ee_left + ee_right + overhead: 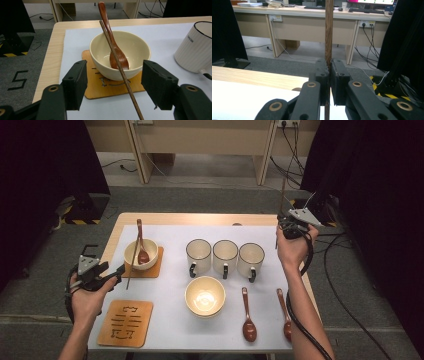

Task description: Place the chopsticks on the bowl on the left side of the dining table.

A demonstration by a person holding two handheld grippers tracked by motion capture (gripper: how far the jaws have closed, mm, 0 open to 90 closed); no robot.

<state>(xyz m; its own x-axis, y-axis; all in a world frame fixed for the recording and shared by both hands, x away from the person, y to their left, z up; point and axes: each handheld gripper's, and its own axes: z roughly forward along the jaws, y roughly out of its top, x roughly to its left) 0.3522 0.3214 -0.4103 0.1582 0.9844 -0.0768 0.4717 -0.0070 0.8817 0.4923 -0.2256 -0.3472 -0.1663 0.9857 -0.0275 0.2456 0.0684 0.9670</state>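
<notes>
At the table's left a cream bowl stands on a wooden coaster. A brown spoon rests in it, handle over the far rim. A wooden chopstick leans across the bowl's rim and runs down between the jaws of my left gripper. Those jaws stand open just before the bowl, with their pads apart from the stick. Over the table's far right corner my right gripper is shut on a second chopstick, held upright.
Three white mugs stand in a row mid-table; one mug is close to the right of the left gripper. In front lie an empty cream bowl, two brown spoons and a bare coaster.
</notes>
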